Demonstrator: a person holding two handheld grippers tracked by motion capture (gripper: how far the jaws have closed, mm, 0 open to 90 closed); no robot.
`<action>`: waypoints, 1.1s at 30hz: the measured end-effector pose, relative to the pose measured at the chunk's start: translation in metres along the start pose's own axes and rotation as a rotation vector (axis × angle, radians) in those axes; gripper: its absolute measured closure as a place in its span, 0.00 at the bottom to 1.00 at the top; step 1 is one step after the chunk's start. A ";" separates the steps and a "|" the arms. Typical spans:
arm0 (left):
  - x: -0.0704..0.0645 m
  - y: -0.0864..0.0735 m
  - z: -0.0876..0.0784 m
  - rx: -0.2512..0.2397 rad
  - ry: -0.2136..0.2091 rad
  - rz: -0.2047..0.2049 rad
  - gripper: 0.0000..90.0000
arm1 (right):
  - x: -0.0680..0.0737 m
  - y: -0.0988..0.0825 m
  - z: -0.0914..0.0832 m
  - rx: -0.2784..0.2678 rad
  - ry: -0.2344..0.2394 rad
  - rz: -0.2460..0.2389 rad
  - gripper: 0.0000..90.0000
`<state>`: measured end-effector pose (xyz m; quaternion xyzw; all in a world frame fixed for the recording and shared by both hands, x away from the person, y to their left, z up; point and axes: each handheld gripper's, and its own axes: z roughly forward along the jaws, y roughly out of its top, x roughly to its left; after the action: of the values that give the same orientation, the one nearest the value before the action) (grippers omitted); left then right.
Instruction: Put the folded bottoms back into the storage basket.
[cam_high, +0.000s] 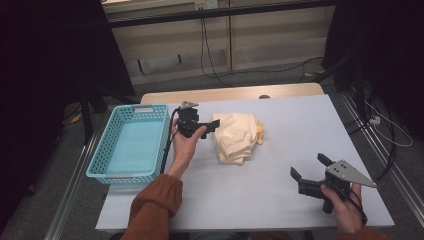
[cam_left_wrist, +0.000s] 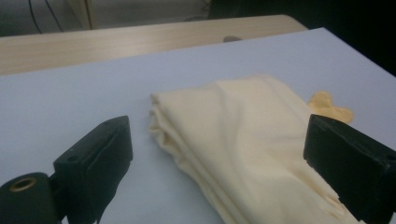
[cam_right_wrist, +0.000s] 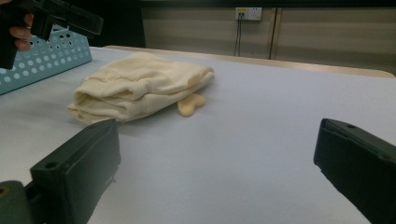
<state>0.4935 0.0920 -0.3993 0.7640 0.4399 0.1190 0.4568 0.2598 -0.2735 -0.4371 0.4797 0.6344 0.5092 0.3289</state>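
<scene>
The folded cream cloth (cam_high: 236, 136) is lying flat near the middle of the white table (cam_high: 300, 130), just right of the turquoise basket (cam_high: 131, 142). Its layered fold edges are showing along the near side (cam_right_wrist: 116, 105). A small yellow tab (cam_right_wrist: 190, 104) is sticking out from under its right edge.

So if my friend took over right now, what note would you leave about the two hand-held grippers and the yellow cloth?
Left hand-held gripper: open, right beside the left edge of the folded cream cloth, jaws on either side of that edge in its own view, not gripping yet.
Right hand-held gripper: open, holding nothing, near the table's front right, well apart from the cloth.
Things: the cloth lies folded mid-table; the blue basket sits to its left with nothing in it.
Done: the cloth looks folded.
Left: probably close on the cloth and lift it into the basket, though that is a guess.
</scene>
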 end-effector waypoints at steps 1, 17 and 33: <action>0.000 0.000 0.002 0.006 0.000 -0.005 0.09 | 0.000 0.000 0.000 0.000 0.000 0.000 0.01; 0.007 -0.010 0.021 0.108 -0.036 -0.159 0.11 | 0.001 0.000 0.000 0.008 0.006 -0.004 0.01; 0.013 -0.025 0.041 0.201 -0.064 -0.253 0.39 | 0.001 -0.001 0.002 0.025 0.010 -0.010 0.02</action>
<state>0.5111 0.0830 -0.4447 0.7477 0.5276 -0.0083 0.4031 0.2608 -0.2718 -0.4388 0.4782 0.6445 0.5020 0.3224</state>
